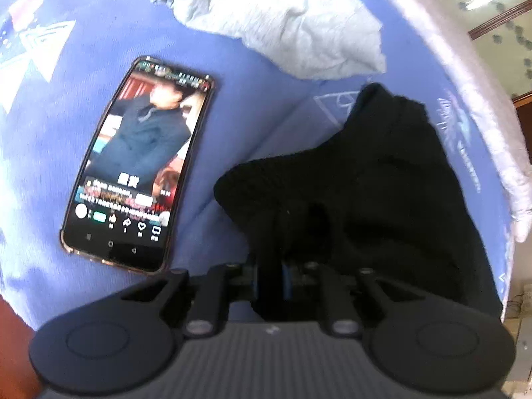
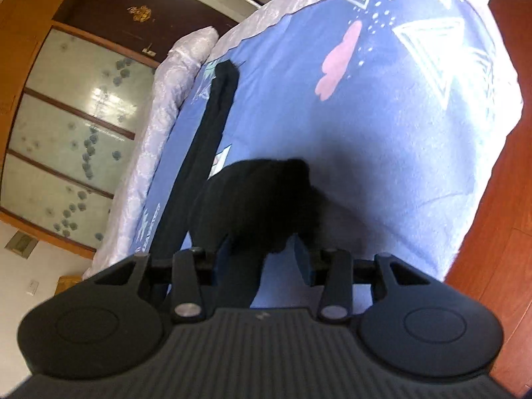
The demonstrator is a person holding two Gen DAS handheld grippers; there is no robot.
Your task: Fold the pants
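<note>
Pants (image 1: 375, 179) lie on bed (image 1: 232, 126), toward its edge; one leg (image 2: 206, 139) stretched along that edge. Phone (image 1: 136, 166) flat on bed, left of pants, apart. Crumpled cloth (image 1: 282, 23) behind both. Pillow (image 2: 186, 56) at bed's far end. Floor (image 2: 498, 266) beside bed.

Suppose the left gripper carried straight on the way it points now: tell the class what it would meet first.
The black pants. The left gripper is already shut on a bunched fold of them, so more of that fabric lies directly ahead, probably with the blue bedsheet underneath; depth is hard to judge.
</note>
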